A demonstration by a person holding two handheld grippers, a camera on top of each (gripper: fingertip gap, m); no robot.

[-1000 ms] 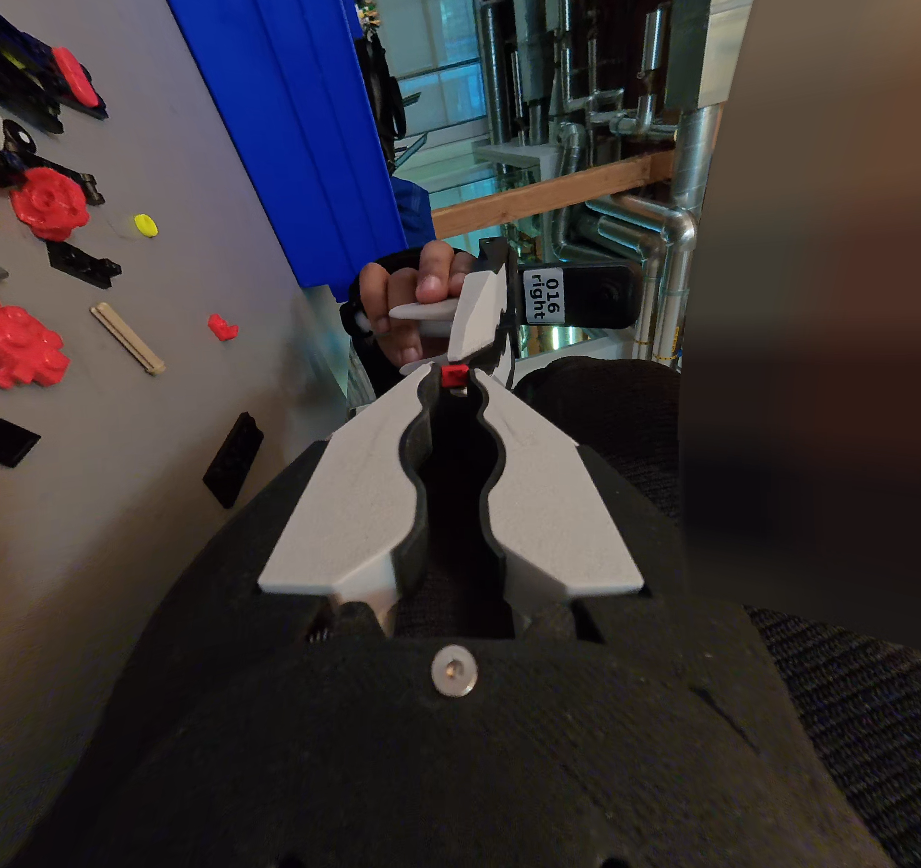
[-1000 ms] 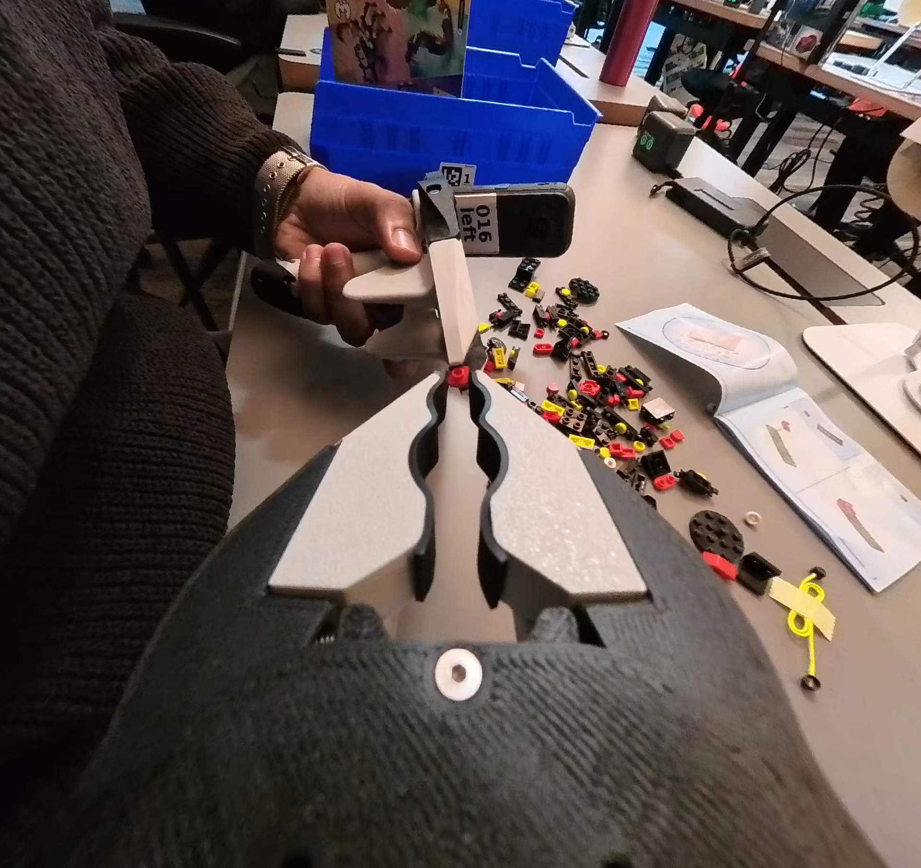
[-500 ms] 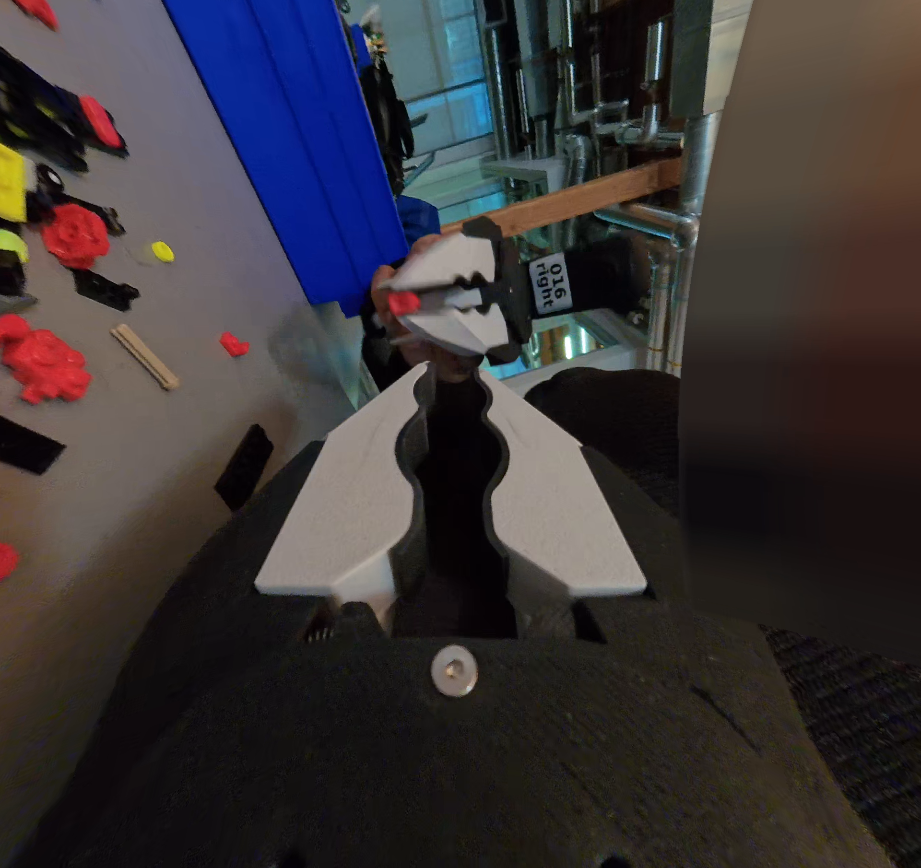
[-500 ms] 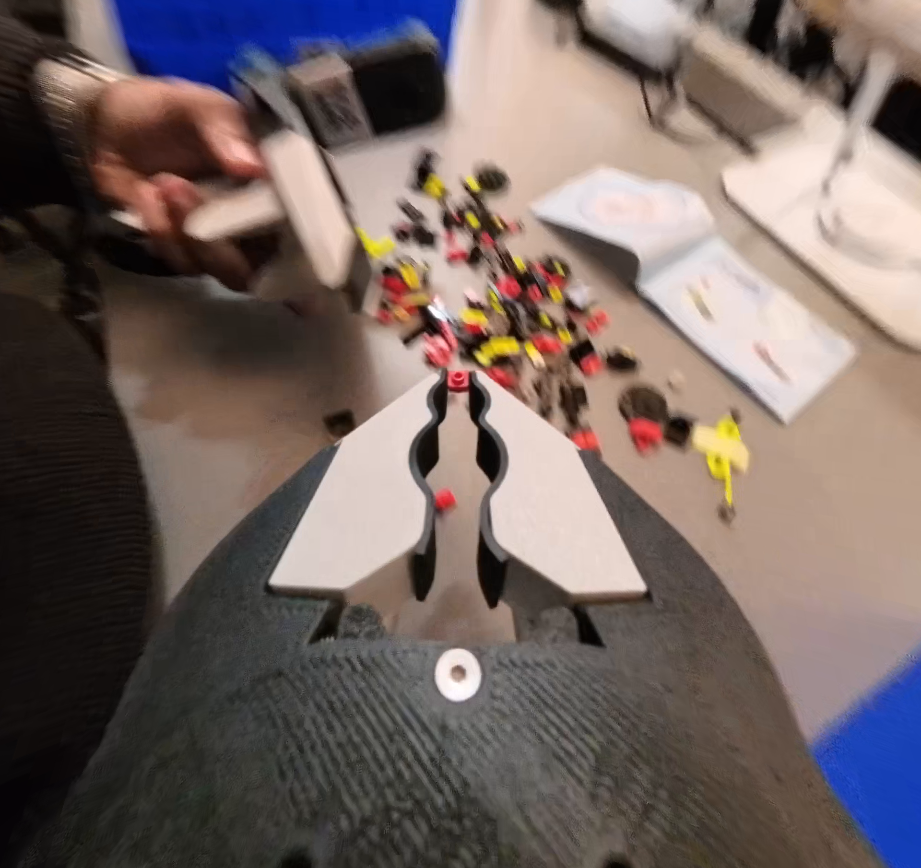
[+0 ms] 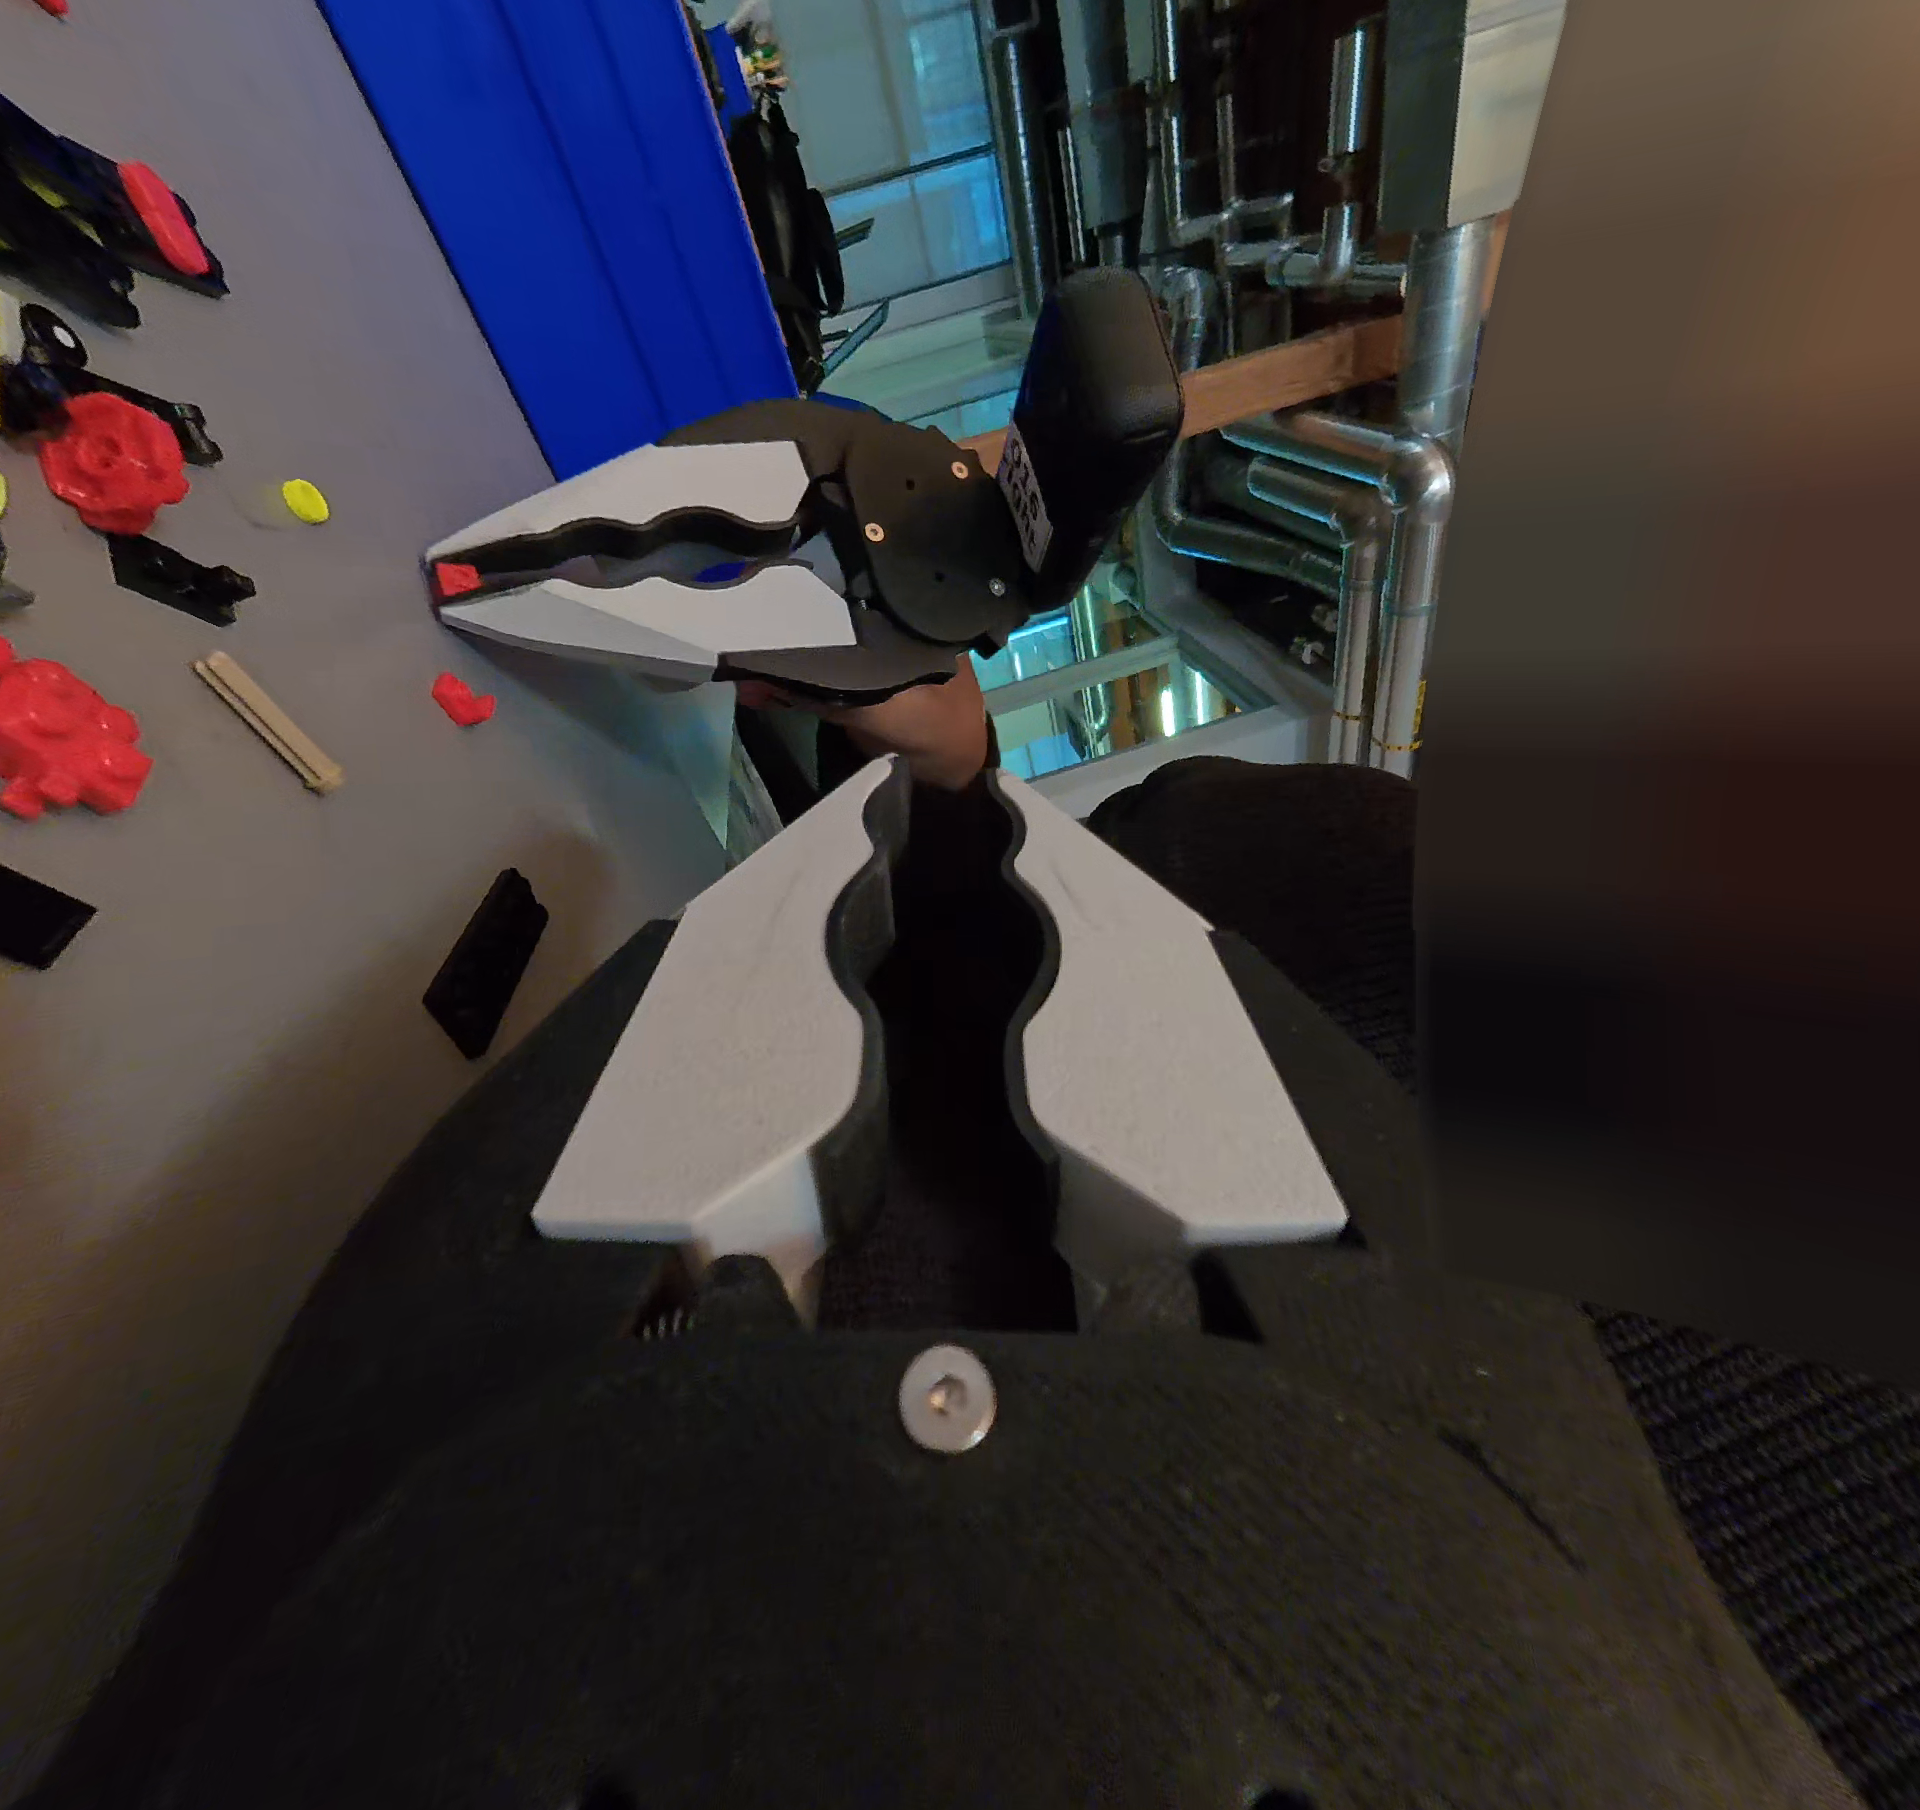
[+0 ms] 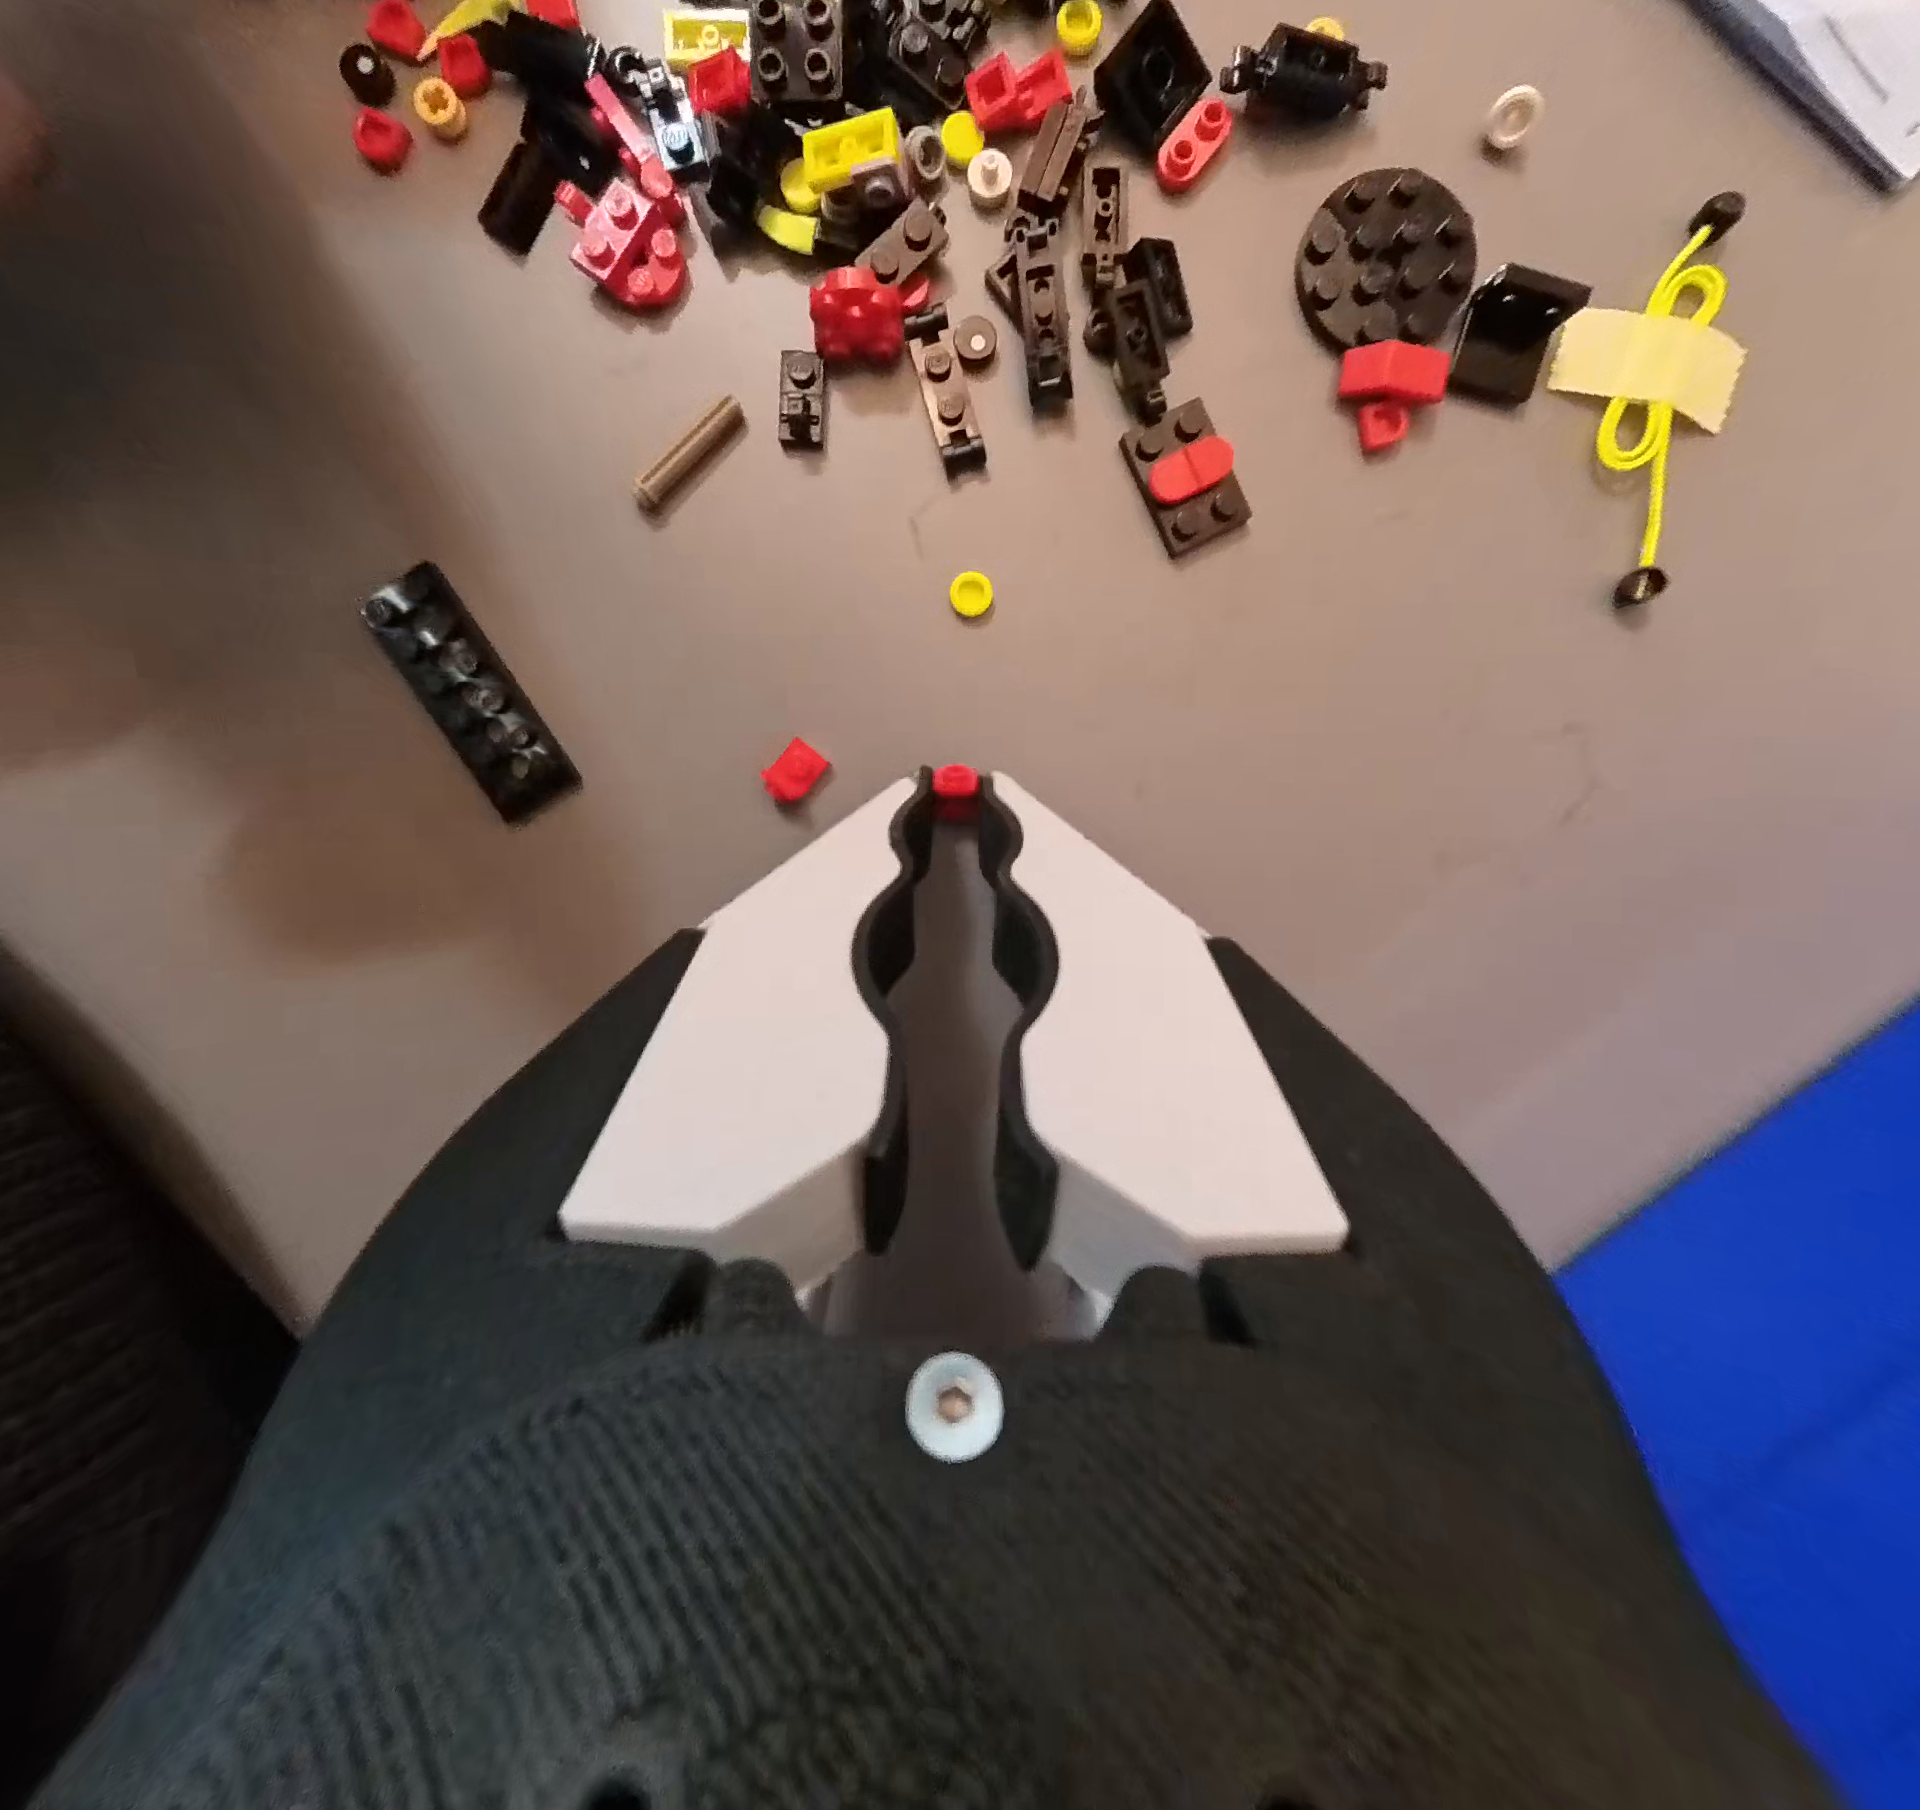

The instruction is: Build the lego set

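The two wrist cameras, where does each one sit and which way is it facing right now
Left wrist view: sits on the left gripper, looking sideways along the table past the right gripper to a blue bin; a dark sleeve shows.
Right wrist view: sits on the right gripper, looking down on the table's loose lego pieces.
Shared: the small red piece in the right jaws, the black plate.
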